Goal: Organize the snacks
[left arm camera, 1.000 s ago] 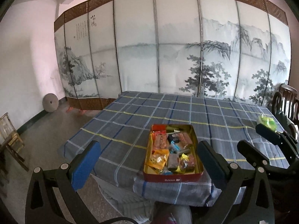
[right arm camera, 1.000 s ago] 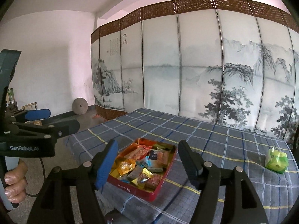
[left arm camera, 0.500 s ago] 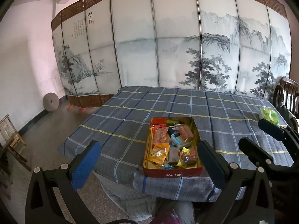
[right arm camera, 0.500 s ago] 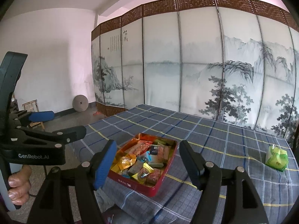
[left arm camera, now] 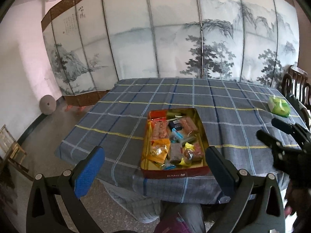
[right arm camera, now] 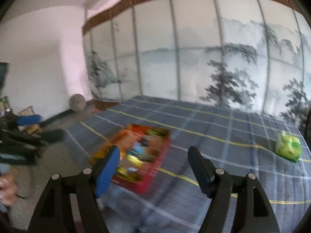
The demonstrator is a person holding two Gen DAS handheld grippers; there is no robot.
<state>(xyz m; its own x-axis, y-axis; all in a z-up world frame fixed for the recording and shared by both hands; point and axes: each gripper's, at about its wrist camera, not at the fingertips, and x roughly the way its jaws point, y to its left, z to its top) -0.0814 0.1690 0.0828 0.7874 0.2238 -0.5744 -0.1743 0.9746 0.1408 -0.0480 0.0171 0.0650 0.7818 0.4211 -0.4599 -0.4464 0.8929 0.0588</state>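
Note:
A red open tin full of several wrapped snacks sits near the front edge of a table with a blue plaid cloth. The tin also shows, blurred, in the right wrist view. A green snack bag lies at the table's right side; it also shows in the right wrist view. My left gripper is open and empty, in front of the tin. My right gripper is open and empty, over the tin's right side; it also shows in the left wrist view.
A painted folding screen stands behind the table. A wooden chair is at the far right. A round stone and a small wooden stool are on the floor at left.
Both grippers have moved forward toward the table and tin. The right wrist view is now blurred from fast motion. Both stay open.

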